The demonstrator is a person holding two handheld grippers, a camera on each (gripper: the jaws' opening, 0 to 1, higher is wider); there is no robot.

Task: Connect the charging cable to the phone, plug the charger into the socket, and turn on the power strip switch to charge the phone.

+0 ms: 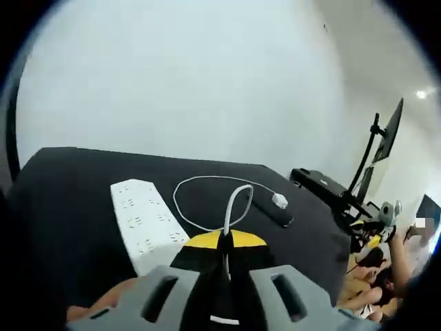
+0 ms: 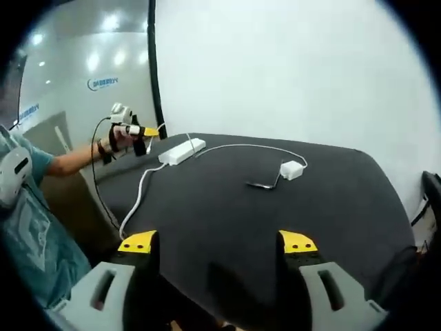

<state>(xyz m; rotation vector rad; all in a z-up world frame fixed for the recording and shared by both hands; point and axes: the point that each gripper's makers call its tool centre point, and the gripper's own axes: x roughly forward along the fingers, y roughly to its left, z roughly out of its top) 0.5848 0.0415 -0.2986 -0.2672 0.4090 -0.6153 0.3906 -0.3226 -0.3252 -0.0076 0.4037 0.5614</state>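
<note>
- The left gripper is clenched on the white charging cable.
- The cable loops over the black table to the charger beside the phone.
- The power strip lies near.
- The right gripper hangs released.

Right gripper: jaws spread wide, nothing between them, yellow tips over the near edge of the black table. White charger lies mid-table just beside the dark phone. White cable runs from the charger toward the white power strip at the far left. Left gripper, held in a person's hand, hovers near the strip, pinching the cable end.
</note>
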